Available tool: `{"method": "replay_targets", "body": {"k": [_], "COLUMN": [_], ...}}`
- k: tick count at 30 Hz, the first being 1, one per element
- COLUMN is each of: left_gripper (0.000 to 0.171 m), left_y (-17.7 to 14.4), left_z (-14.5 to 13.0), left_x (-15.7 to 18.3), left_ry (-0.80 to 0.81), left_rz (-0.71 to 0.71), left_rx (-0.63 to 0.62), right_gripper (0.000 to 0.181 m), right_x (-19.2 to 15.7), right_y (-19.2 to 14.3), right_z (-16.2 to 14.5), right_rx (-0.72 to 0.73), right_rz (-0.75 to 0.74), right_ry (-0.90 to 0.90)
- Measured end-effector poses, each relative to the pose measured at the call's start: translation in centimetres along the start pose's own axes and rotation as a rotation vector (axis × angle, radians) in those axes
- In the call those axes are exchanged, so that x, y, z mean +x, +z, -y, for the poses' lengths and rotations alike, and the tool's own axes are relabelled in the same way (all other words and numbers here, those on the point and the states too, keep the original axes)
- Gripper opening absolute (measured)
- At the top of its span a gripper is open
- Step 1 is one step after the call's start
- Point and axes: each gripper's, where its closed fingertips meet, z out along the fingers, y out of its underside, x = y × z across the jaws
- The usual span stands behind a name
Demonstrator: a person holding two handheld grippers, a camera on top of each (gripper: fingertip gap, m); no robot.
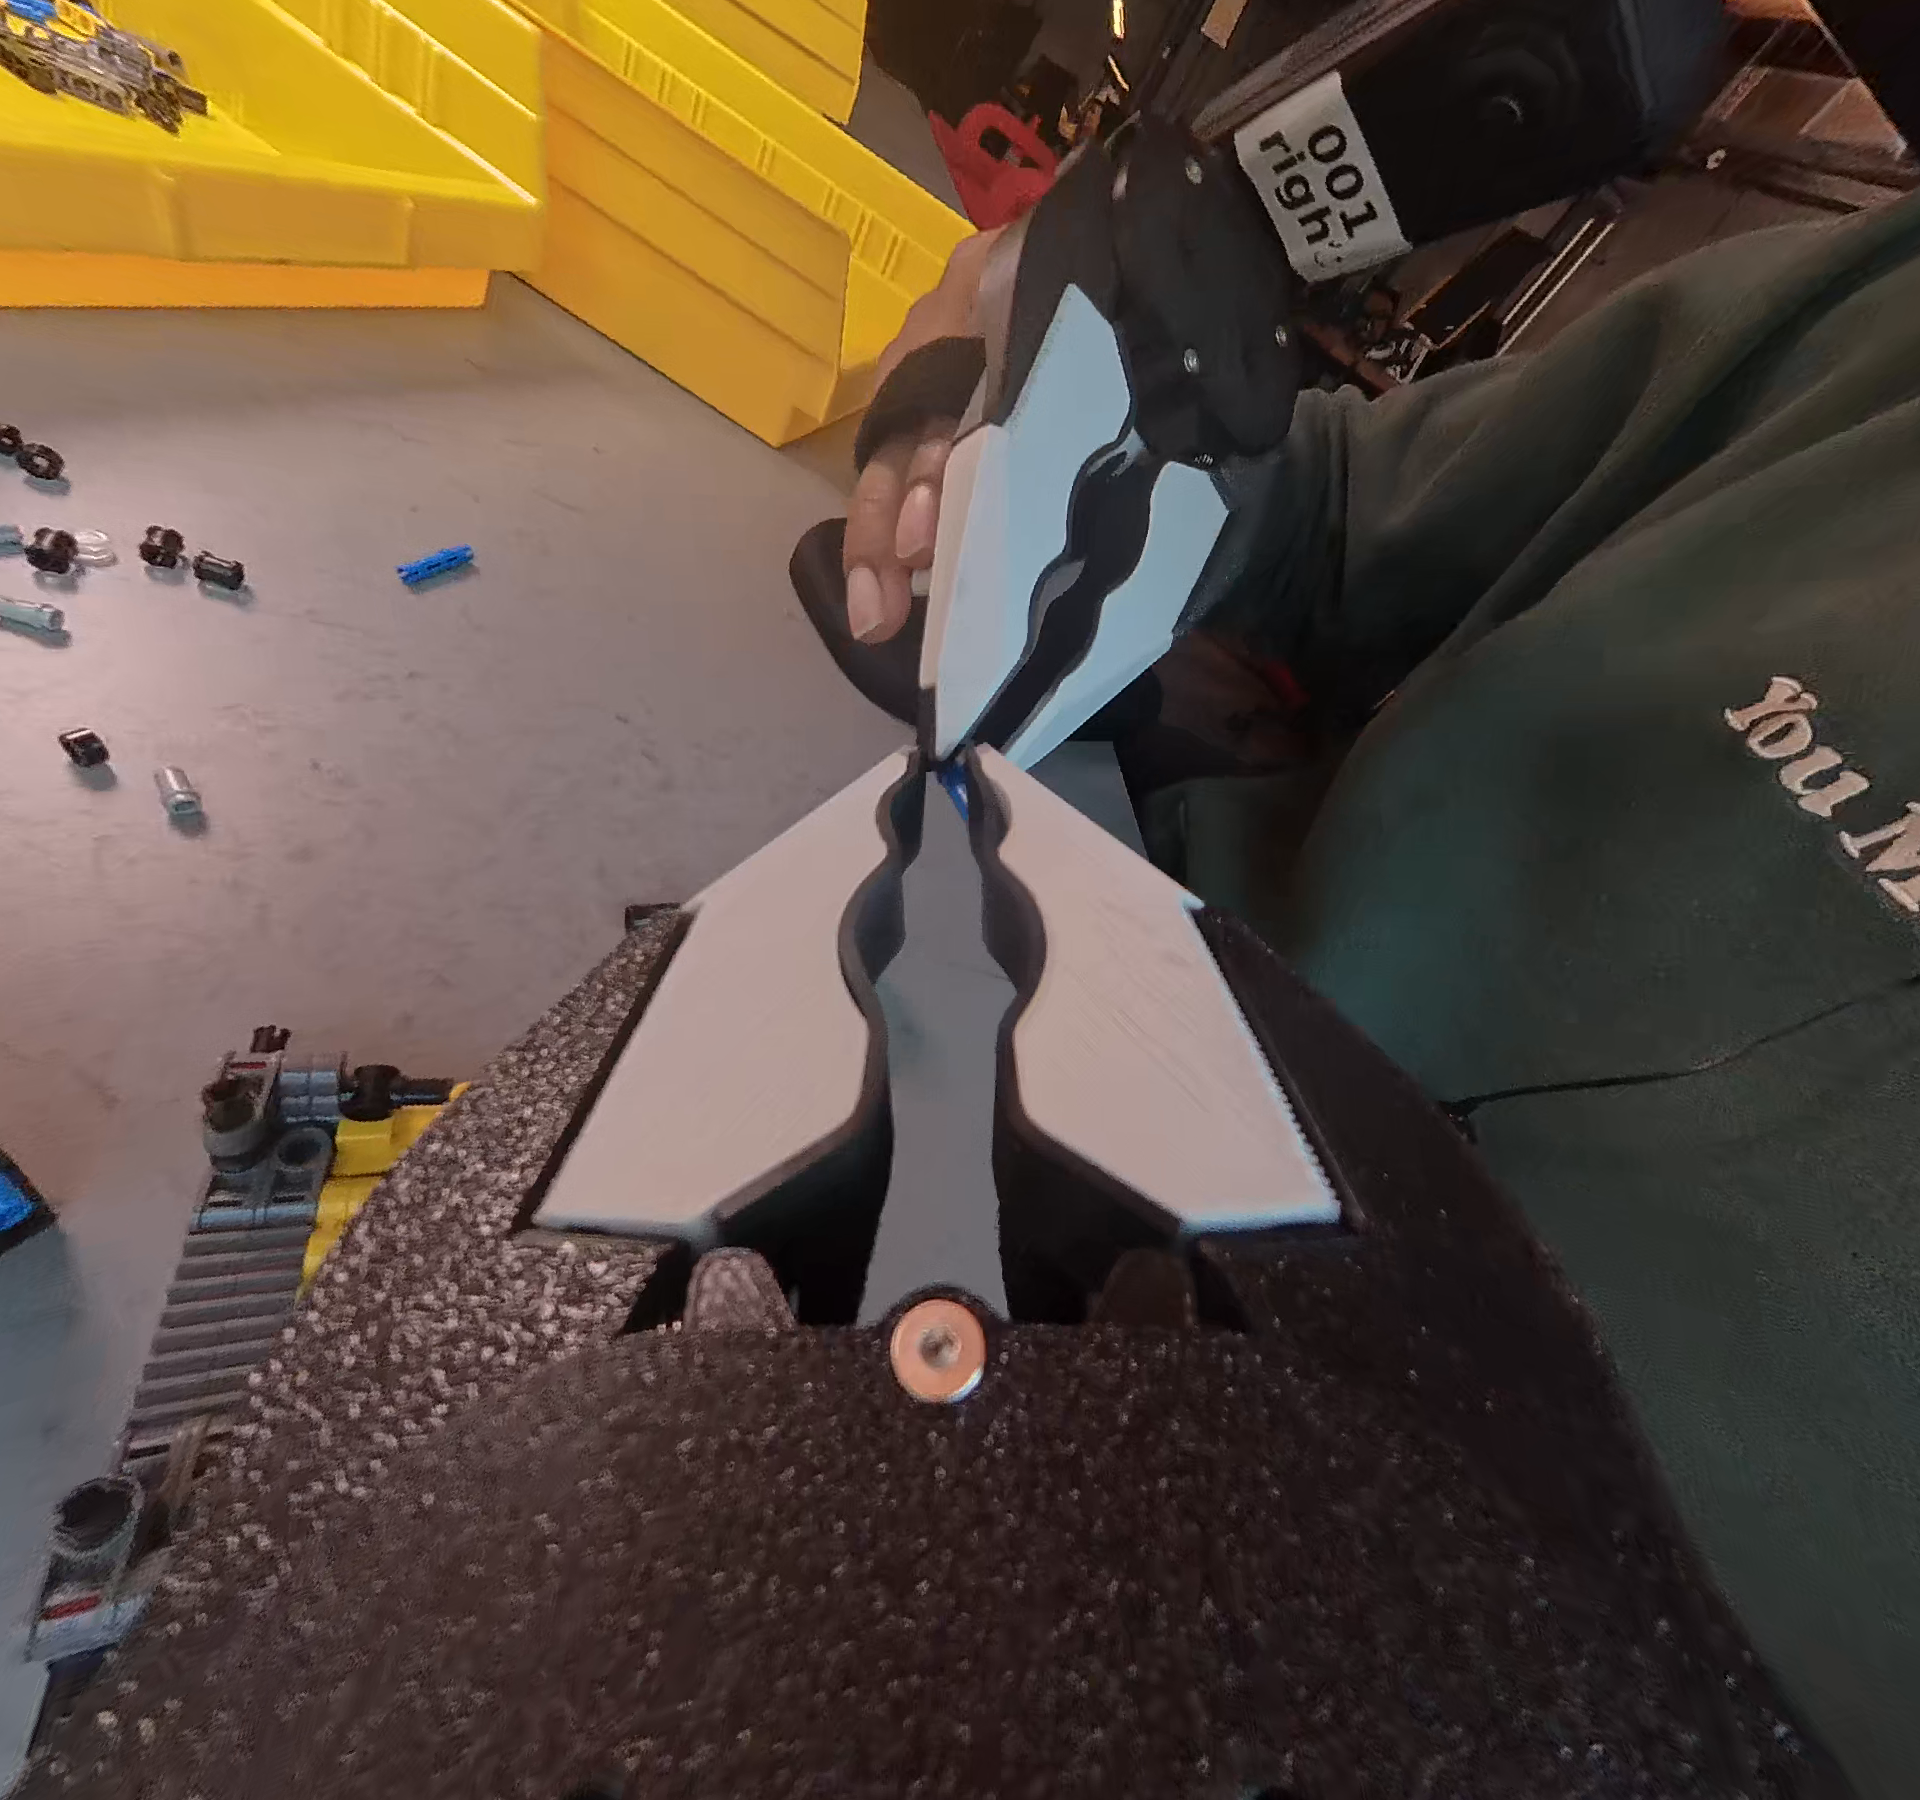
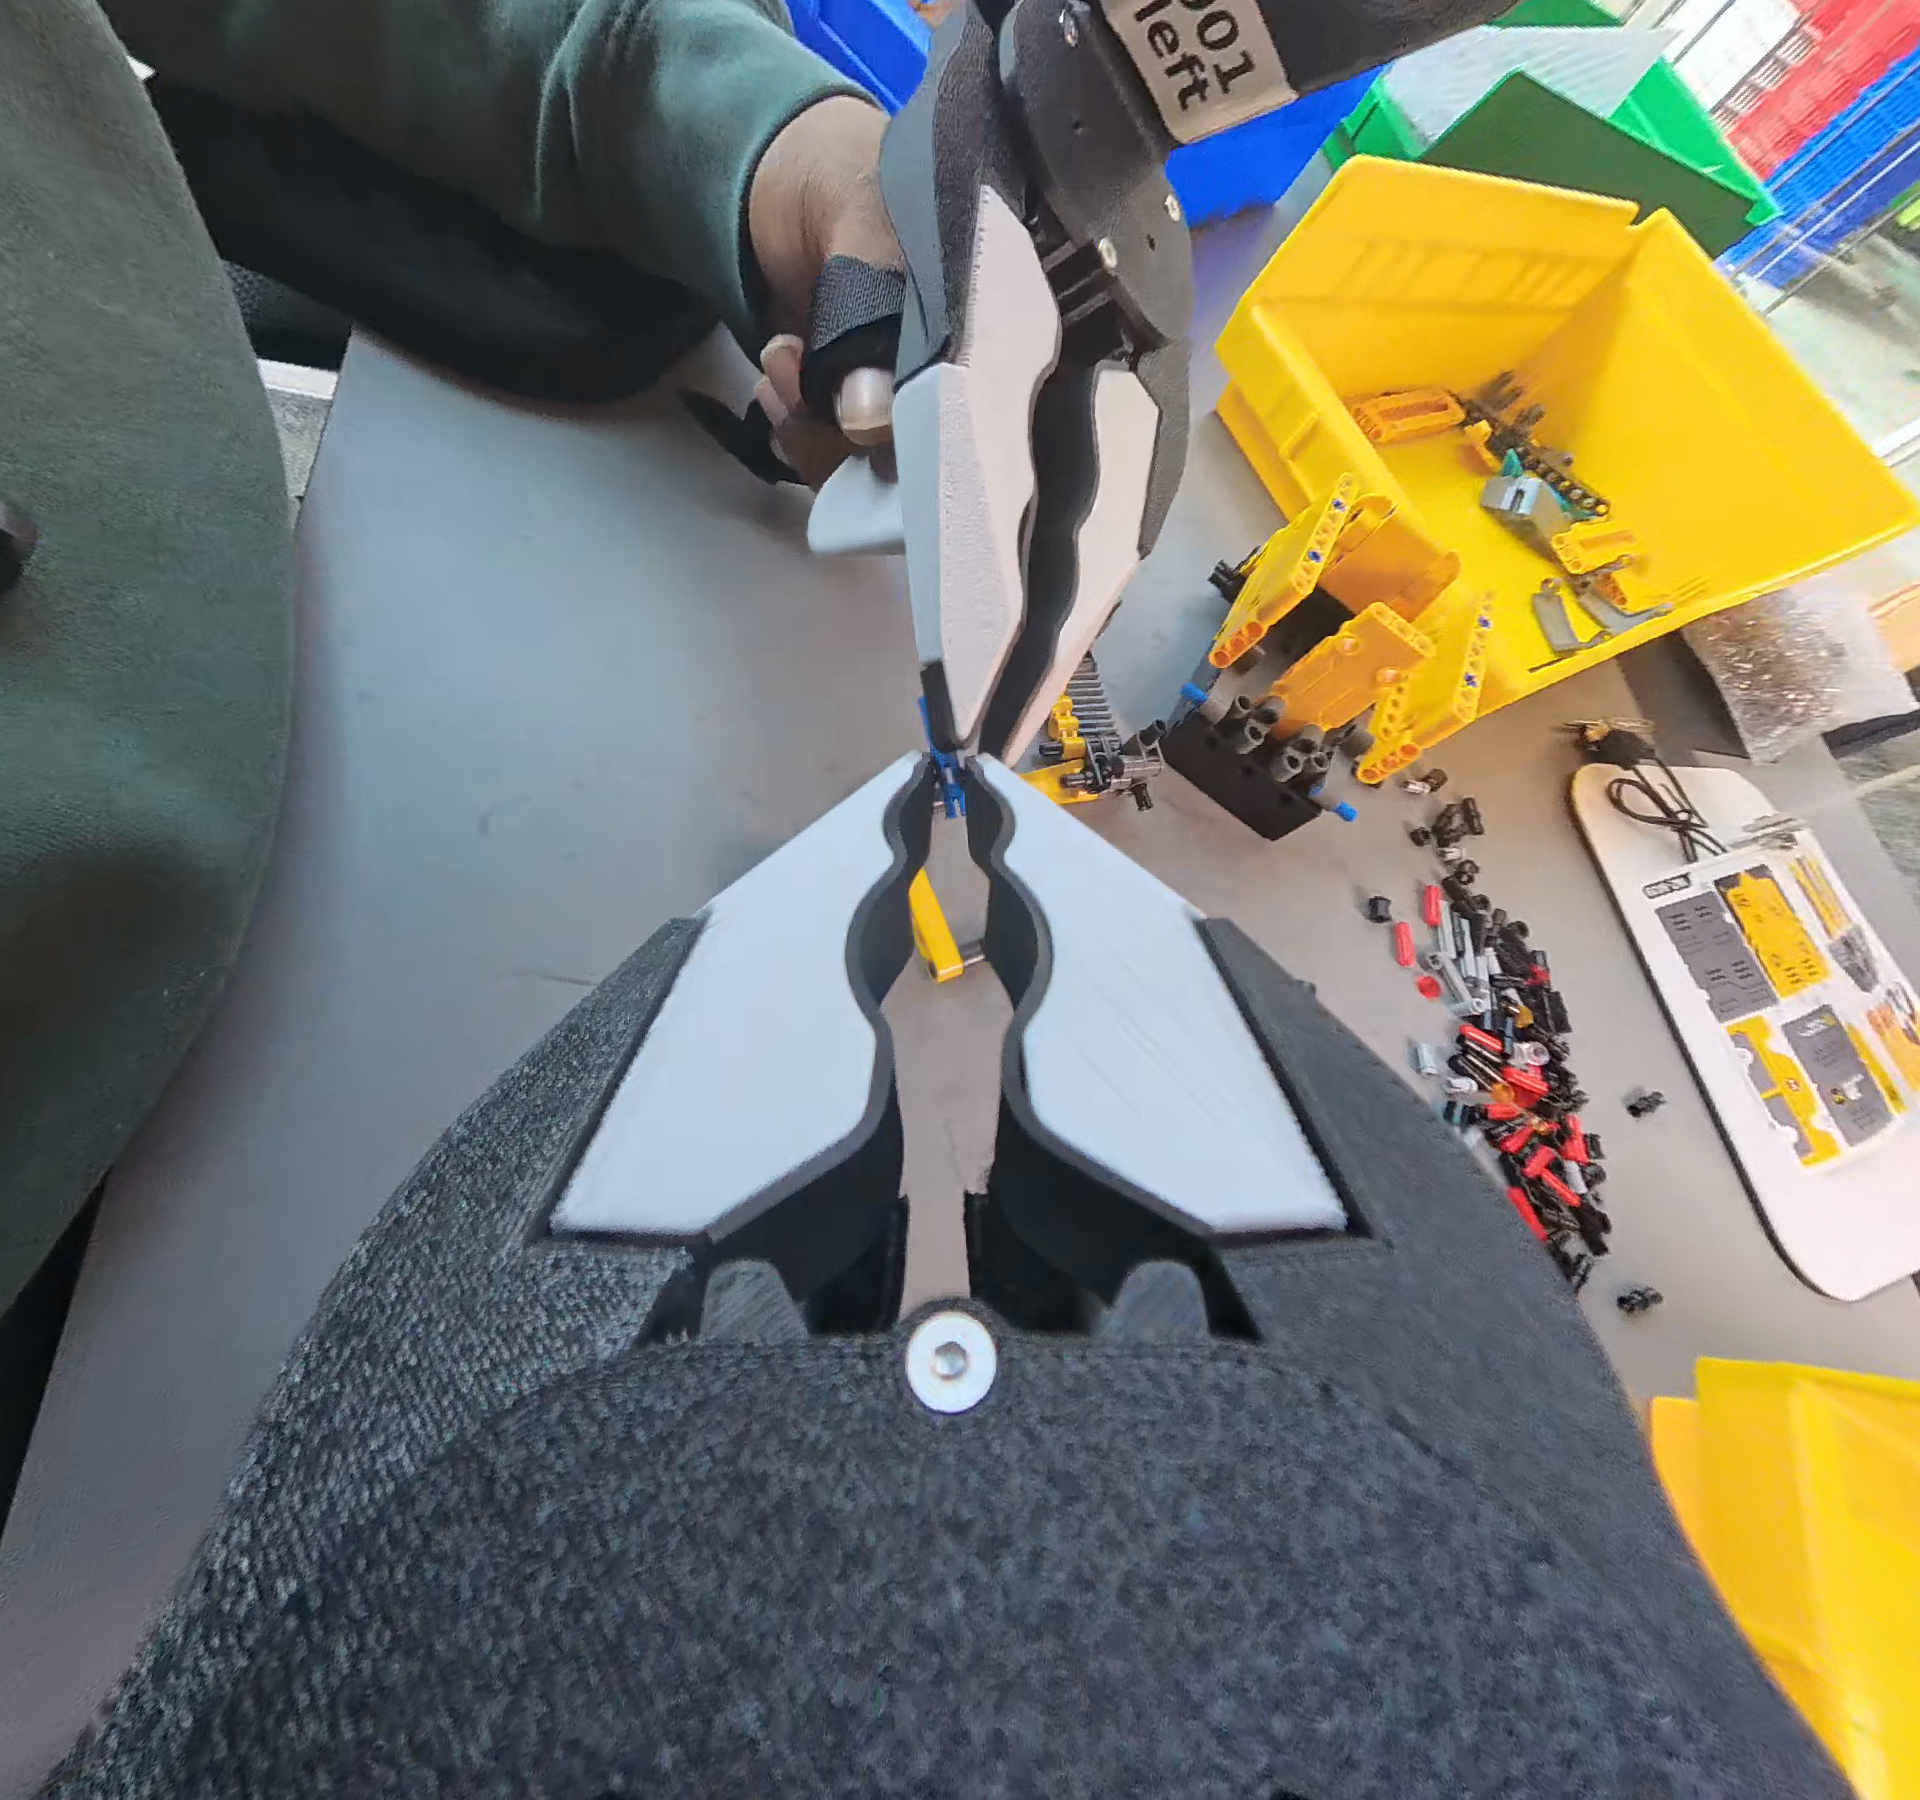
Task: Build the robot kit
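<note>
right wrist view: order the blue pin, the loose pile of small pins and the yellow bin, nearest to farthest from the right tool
1. blue pin: pinched at the right tool tips, also met by the left tool.
2. loose pile of small pins: on the table, to the right.
3. yellow bin: upper right, beyond the yellow model.

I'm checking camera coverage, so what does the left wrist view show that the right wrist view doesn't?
Only the left wrist view shows the stacked yellow bins and the loose blue pin lying on the table. Only the right wrist view shows the instruction sheet, the pile of small pins and the open yellow bin. Both show the left gripper and right gripper meeting tip to tip on a small blue piece.
</note>
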Motion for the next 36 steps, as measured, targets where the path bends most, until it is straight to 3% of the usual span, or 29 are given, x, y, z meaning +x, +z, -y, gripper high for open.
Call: {"method": "replay_targets", "body": {"k": [9,23,36], "left_gripper": [0.007,0.011,0.004], "left_y": [-1.0,-2.0,-1.8], "left_z": [1.3,1.4,1.2], "left_x": [-0.4,-2.4,-2.6], "left_ry": [-0.063,-0.194,-0.189], "left_rz": [-0.019,-0.008,0.001], "left_rx": [0.078,0.114,0.109], "right_gripper": [0.005,0.004,0.004], "right_x": [1.4,3.1,3.7], "right_y": [0.0,1.3,1.2], "right_z": [1.2,0.5,0.3], "right_rx": [0.145,0.175,0.231], "right_rz": [-0.059,-0.038,-0.074], "right_ry": [0.045,0.144,0.184]}}
